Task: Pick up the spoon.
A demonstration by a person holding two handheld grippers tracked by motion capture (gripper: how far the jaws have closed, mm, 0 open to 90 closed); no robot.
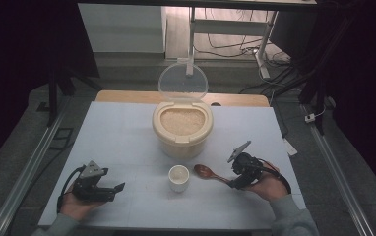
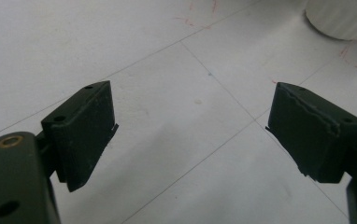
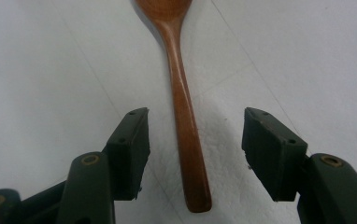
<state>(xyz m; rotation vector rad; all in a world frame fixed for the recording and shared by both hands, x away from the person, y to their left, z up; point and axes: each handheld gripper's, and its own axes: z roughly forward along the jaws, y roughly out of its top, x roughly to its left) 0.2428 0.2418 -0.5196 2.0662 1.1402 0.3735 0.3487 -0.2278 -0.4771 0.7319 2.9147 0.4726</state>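
Wooden spoon (image 3: pixel 182 100) lies on the white table (image 1: pixel 122 132), just right of the cup (image 1: pixel 178 177); right gripper (image 3: pixel 195 140) straddles its handle, jaws apart, not touching. Left gripper (image 2: pixel 190 135) gapes empty, well left of the cup. Dark room surrounds.

Right gripper (image 1: pixel 236 183) seemingly at wooden spoon's (image 1: pixel 209 173) handle.
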